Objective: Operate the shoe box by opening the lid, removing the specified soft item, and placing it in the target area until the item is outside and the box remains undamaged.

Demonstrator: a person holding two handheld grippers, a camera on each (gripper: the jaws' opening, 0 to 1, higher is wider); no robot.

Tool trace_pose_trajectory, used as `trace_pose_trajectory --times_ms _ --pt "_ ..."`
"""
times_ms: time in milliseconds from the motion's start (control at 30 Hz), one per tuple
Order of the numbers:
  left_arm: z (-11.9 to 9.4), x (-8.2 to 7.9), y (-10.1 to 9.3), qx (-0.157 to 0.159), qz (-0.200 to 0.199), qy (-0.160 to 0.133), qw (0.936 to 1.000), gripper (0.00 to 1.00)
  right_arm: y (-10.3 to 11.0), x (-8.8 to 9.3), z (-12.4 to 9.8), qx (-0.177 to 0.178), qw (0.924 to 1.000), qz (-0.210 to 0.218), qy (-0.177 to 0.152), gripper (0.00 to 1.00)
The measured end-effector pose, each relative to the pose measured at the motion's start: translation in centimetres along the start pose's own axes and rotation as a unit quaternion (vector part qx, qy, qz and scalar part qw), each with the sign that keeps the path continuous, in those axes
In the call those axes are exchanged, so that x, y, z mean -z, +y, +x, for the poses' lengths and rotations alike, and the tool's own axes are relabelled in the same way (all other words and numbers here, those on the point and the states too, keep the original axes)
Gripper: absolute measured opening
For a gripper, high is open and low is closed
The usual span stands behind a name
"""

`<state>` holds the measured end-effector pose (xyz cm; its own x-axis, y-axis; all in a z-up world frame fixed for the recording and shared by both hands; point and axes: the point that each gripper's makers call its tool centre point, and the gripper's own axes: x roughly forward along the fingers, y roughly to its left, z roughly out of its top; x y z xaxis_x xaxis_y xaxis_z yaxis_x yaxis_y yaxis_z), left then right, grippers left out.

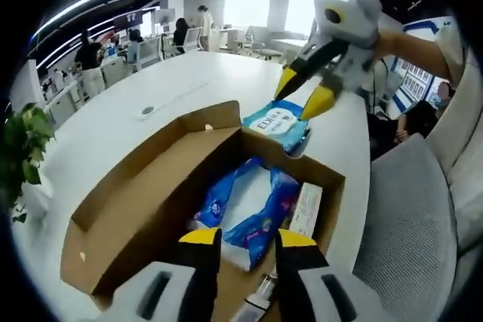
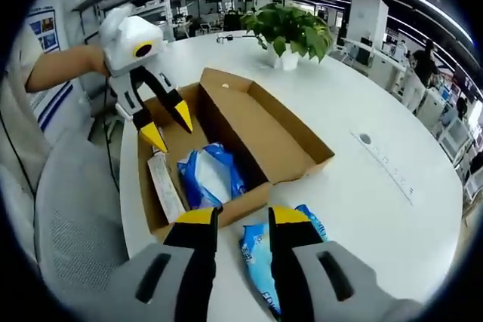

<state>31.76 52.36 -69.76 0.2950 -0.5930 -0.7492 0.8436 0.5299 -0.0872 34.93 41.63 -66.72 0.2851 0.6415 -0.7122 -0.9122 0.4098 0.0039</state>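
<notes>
On the white tabletop [image 2: 362,186], the cardboard shoe box [image 2: 249,130] is sitting with its lid folded back and open. Right claw [image 2: 243,220] is hovering over a light-blue wipes pack [image 2: 260,262] lying on the tabletop just outside the box's near wall; jaws are straddling it, spread, not yet pressing in; whether pads are touching the pack I cannot tell. Left claw [image 1: 247,240] is hanging spread above the box interior, holding nothing. Inside, a blue plastic pouch [image 1: 249,209] and a slim white carton [image 1: 306,209] are remaining.

Judgement: the soft item is already outside, so the step in hand is setting it down or adjusting its placement. To do it well, the right claw should be kept clear of the cardboard edge, working the pack by its middle, lifting straight rather than dragging against the wall, while the left claw is staying off the flaps so nothing creases
</notes>
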Motion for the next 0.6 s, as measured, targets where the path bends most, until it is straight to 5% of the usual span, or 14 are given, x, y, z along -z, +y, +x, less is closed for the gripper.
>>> trace_pose_trajectory --times_ms 600 --pt "2.7 0.4 0.0 0.078 0.075 0.032 0.9937 0.25 1.1 -0.8 4.5 -0.032 0.9989 -0.023 0.025 0.21"
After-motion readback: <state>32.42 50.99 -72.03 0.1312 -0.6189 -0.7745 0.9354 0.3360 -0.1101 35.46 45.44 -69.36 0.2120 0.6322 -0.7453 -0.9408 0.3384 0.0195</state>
